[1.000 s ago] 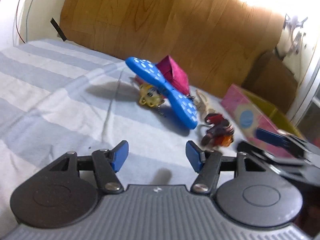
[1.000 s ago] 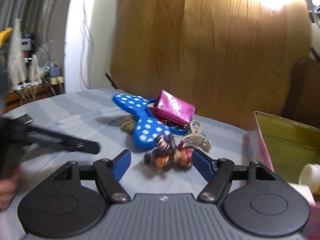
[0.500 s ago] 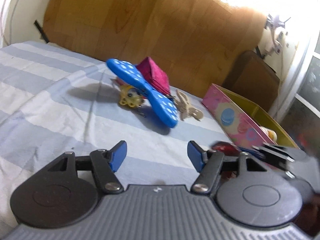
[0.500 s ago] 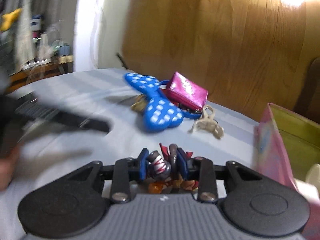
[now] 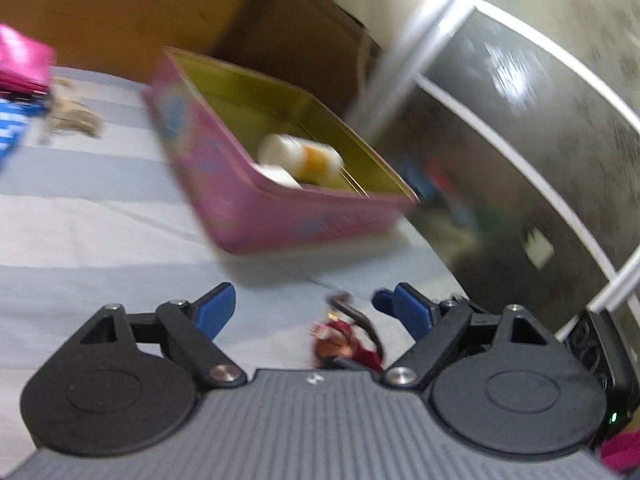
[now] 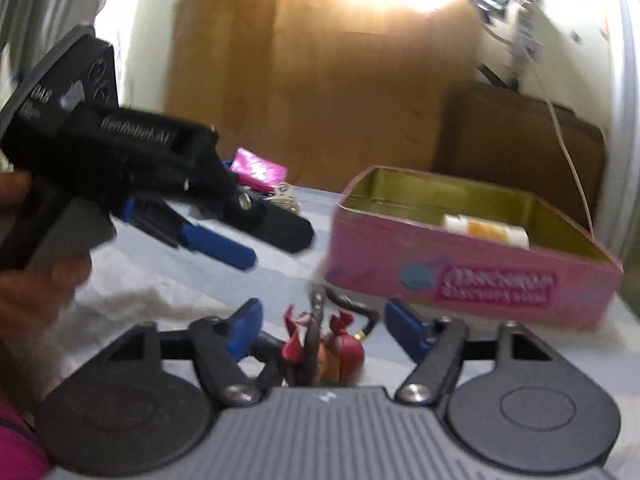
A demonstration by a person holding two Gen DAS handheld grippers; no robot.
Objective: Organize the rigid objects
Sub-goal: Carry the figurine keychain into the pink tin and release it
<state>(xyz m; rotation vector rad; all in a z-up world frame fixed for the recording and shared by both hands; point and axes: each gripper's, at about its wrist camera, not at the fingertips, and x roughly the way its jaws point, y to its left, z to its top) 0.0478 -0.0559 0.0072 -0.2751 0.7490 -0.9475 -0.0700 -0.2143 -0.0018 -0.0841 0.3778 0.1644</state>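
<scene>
Surface: a bed (image 5: 80, 216) with a blue-and-white striped cover is carrying everything; a wooden panel (image 6: 320, 92) is standing behind it.
Landmark: a pink tin box (image 6: 472, 276) with a yellow-green inside is sitting open on the bed.
Figurine: a small red and orange figurine keychain (image 6: 324, 344) is lying just in front of the pink tin box, outside it, between the blue pads of the right hand-held gripper (image 6: 320, 324), none of which is pressing on it.
Right hand-held gripper: its jaws have just been opening and are standing spread, with the figurine keychain loose between them.
Left hand-held gripper (image 5: 306, 308): its jaws have just been opening too and are standing wide apart, gripping nothing; in the left wrist view the figurine keychain (image 5: 344, 340) is showing low between them.
Inside the box: a white bottle with an orange label (image 5: 300, 156) is lying on its side.
Left of the box: a beige hair claw (image 5: 72, 114), a magenta pouch (image 5: 24, 60) and a blue white-dotted piece (image 5: 10, 128) are lying well apart from it, blurred.
Person: a hand (image 6: 24, 248) is holding the left hand-held gripper, left of the box in the right wrist view.
</scene>
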